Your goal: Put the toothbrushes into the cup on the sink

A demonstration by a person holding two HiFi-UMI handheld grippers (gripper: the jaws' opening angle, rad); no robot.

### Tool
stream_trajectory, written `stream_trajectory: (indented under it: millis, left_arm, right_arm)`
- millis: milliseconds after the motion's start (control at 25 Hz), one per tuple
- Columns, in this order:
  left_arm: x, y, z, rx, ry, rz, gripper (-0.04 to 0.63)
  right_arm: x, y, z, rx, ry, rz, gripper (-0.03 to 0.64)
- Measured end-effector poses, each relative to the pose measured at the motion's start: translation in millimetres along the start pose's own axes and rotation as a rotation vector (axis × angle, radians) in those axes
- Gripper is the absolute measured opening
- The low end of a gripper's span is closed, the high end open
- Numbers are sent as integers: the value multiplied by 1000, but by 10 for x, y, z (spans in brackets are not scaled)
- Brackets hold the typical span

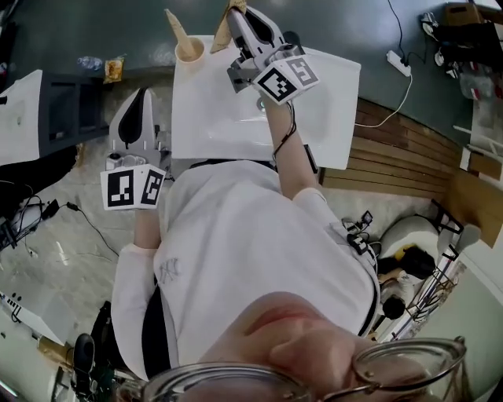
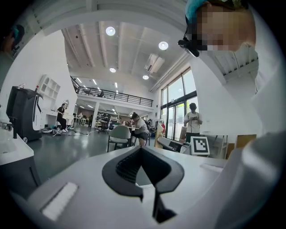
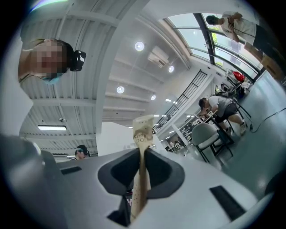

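Though looking steeply down past a white shirt (image 1: 259, 259) that fills the lower half, shows a white sink (image 1: 314, 118) at twelve o'clock in the head view, with a tan cup (image 1: 189, 50) at its far left corner, around eleven o'clock. One paper-wrapped toothbrush (image 1: 176, 26) already standing in the cup, leaning out toward eleven. Just right of the cup, near twelve, the right gripper (image 1: 242, 22) raised over the sink's far edge, jaws pinching a second toothbrush (image 1: 223, 31) partway along its tan wrapper, top end pointing up and away. Likely gripped this way and kept near upright so as to drop end-first into the cup's narrow mouth. Same grip plain in the right gripper view: wrapper clamped edge-on between both pads and sticking up past them. Left gripper (image 1: 141, 100) at nine to ten o'clock, beside the sink's left edge and well apart from cup and brushes, jaws pressed together on nothing, probably parked clear to leave room. Hard to make out: bristles, hidden under the paper; small print on the wrapper; much of the basin, covered by the forearm (image 1: 284, 149) and the right gripper's body; the lower end of the held brush, lost behind the jaws. Impossible to say whether more toothbrushes wait elsewhere.
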State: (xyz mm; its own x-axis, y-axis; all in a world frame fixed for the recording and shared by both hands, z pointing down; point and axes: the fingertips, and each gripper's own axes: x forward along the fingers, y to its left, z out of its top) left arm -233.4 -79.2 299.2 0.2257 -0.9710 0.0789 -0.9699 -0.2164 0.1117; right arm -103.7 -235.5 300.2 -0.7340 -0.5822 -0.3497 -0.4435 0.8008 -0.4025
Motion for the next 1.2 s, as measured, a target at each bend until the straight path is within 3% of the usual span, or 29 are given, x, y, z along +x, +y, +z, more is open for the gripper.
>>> stream_trajectory:
  millis: [200, 600, 1200]
  left_arm:
    - [32, 370, -91, 0, 18, 29, 0]
    - [30, 503, -89, 5, 49, 101, 0]
    - [241, 558, -218, -9, 101, 96, 0]
  right_arm:
    - [359, -26, -409, 24, 24, 32, 43]
    - [522, -65, -732, 64, 79, 87, 43]
    - [513, -219, -1360, 30, 213, 86, 43]
